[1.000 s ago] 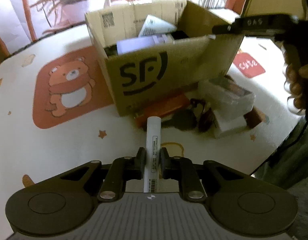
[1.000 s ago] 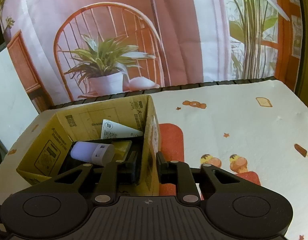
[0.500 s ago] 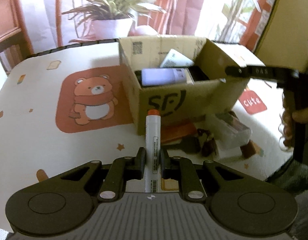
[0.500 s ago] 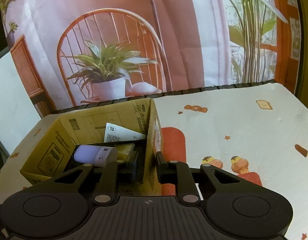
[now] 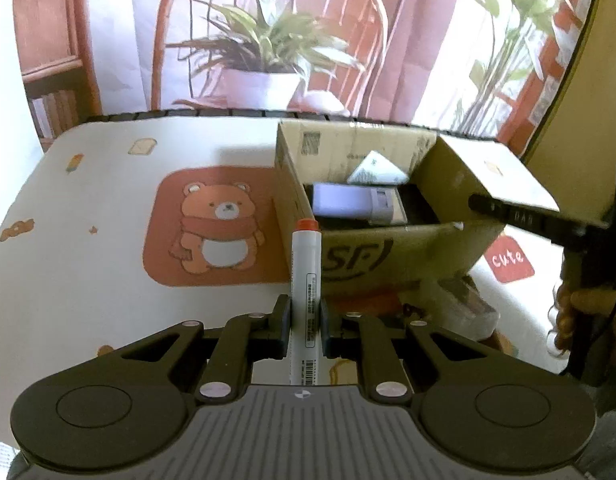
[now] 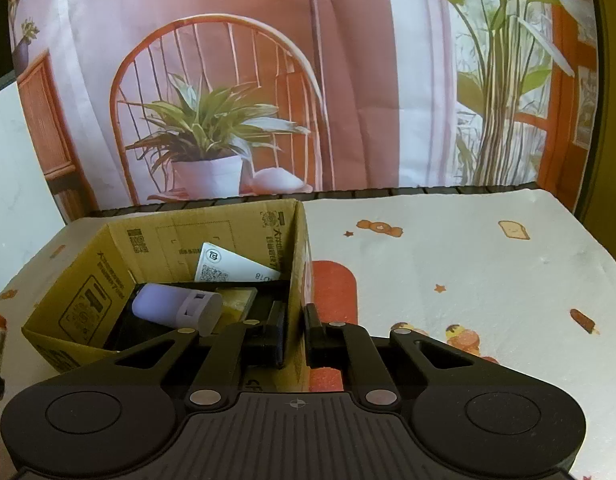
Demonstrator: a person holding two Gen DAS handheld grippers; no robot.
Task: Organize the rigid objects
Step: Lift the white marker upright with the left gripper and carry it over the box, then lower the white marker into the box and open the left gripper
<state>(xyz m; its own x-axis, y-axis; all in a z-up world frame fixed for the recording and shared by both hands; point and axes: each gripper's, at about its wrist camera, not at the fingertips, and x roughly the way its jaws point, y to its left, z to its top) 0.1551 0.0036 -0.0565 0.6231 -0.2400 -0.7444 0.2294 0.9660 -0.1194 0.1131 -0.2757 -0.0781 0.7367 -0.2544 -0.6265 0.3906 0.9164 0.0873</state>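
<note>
My left gripper (image 5: 305, 322) is shut on a white marker with an orange cap (image 5: 305, 264), held upright in front of the near left corner of the cardboard box (image 5: 396, 250). The open box holds a lilac cylinder (image 5: 356, 202), a white card (image 5: 378, 170) and dark items. My right gripper (image 6: 295, 334) is shut on the box's right wall (image 6: 298, 264), one finger inside and one outside. In the right wrist view the lilac cylinder (image 6: 176, 308) lies just left of the gripper. The right gripper's body (image 5: 540, 220) shows at the right of the left wrist view.
A pile of loose things lies in front of the box: an orange item (image 5: 368, 304), a clear plastic case (image 5: 464, 308). The tablecloth with a bear print (image 5: 220, 232) stretches left. A printed backdrop with a plant (image 6: 204, 140) hangs behind the table's far edge.
My left gripper has risen and rolled with the marker, so the box now sits lower and to the right, and the marker's orange cap shows. The right gripper's fingers have closed onto the box wall.
</note>
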